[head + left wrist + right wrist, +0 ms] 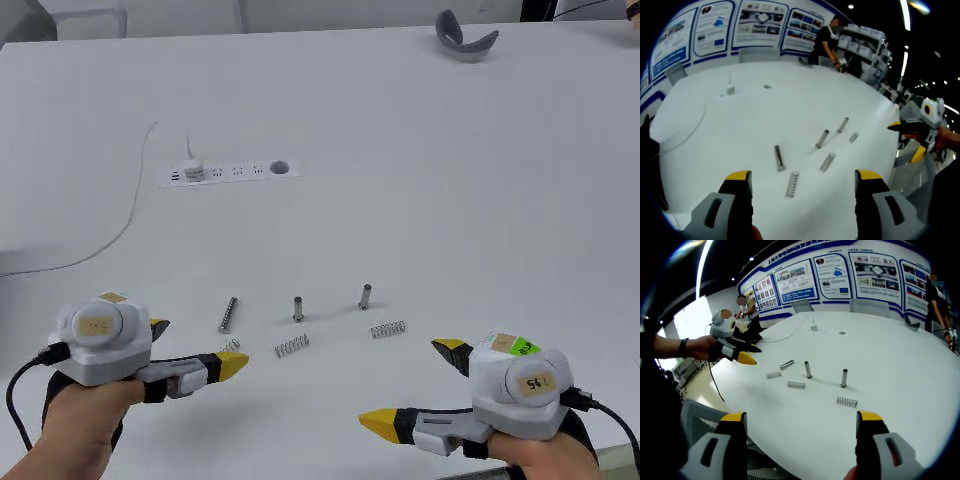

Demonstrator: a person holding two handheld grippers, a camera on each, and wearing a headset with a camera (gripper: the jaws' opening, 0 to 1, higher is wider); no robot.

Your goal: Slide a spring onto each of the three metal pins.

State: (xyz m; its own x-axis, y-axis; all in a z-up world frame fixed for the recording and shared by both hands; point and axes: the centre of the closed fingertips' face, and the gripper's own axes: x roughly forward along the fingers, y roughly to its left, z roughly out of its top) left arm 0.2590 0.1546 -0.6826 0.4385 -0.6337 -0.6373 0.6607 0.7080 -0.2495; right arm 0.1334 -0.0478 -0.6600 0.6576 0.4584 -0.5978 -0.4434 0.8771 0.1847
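Standing pins: middle pin (pixel 298 308) and right pin (pixel 365 296), both upright on the white table (pixel 420 180), set apart from each other.
Fallen pin: left pin (pixel 228 314), lying on its side.
Springs: left spring (pixel 231 346), middle spring (pixel 291 345) and right spring (pixel 388 328), all loose on the table just in front of the pins, none on a pin yet.
Left gripper (pixel 196 346): jaws spread wide, pinching nothing; left spring (pixel 792 184) on the table ahead, between the two yellow tips, touching neither.
Right gripper (pixel 411 384): jaws spread wide, pinching nothing; right spring (pixel 847 401) ahead of the jaws, closer to that view's right-hand tip, not touching.
Farther back: power strip (pixel 232 171) with its cable.
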